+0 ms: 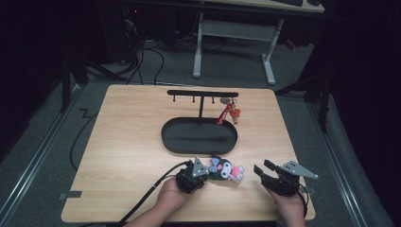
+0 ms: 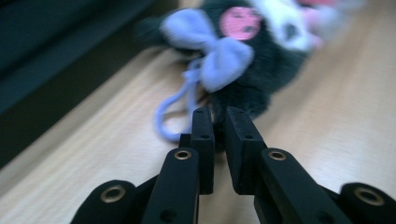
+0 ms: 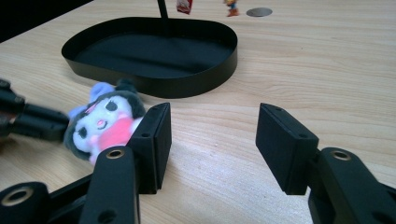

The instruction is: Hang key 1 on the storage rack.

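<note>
A dark plush toy (image 1: 228, 170) with a lilac bow, white face and pink front lies on the wooden table near the front edge. My left gripper (image 1: 209, 173) reaches it from the left. In the left gripper view its jaws (image 2: 218, 114) stand almost together, pinching the toy's (image 2: 261, 60) dark fur beside a lilac cord loop (image 2: 173, 112). My right gripper (image 1: 263, 169) rests to the right of the toy, open, with bare table between its fingers (image 3: 212, 135). The right gripper view shows the toy (image 3: 105, 126) just left of its left jaw, with the left gripper (image 3: 28, 123) behind it.
A black oval tray (image 1: 165, 137) sits mid-table behind the toy, its near wall (image 3: 187, 86) close to it. From the tray rises a black hook rack (image 1: 201, 93). A red keychain (image 1: 222, 116) and a small orange figure (image 1: 235, 113) hang at its right end.
</note>
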Available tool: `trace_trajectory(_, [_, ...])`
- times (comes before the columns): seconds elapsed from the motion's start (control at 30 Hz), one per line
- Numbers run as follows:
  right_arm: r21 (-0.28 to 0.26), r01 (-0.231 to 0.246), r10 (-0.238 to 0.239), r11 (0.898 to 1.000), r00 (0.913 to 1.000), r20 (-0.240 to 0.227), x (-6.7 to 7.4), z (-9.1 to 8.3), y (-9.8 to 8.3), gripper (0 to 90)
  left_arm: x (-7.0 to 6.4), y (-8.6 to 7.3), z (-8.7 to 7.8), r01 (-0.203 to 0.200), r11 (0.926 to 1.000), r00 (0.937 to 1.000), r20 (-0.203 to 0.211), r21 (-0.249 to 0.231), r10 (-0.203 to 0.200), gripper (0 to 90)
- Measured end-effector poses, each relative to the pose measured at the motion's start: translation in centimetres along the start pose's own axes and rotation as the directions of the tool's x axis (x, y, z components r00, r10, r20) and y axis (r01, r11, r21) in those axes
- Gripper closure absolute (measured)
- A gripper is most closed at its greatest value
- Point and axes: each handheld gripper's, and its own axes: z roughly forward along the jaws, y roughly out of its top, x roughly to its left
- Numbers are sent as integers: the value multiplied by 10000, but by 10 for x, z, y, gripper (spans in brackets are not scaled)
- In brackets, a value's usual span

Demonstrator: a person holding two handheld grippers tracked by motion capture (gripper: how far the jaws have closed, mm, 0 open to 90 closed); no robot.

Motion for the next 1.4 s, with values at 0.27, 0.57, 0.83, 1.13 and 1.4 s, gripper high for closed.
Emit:
trace_trajectory(0.27, [90,-50,49,9999,9999,129,-2,1,-1,460,-5,12,18,239,9996,9996,163,-128,-237,739])
trace_trajectory(0.57, [461,-174,163,9988,9996,231,-9,3,-7,483,29,-20,-37,666,9940,9960,-539,-868,-714,554])
trace_trajectory(0.83, [1044,-366,349,9939,9992,182,-10,9,-6,523,78,-61,-105,986,9877,9750,-1866,-1213,-1202,449])
trace_trajectory(1.13, [1920,432,-511,9804,9980,367,2,23,-1,449,106,-99,-129,1539,9744,9591,-2124,-1637,-1872,342])
trace_trajectory(1.4, [3393,892,-1332,9364,9851,1086,11,34,16,417,110,-101,-124,1597,9722,9674,-1688,-1712,-1886,325])
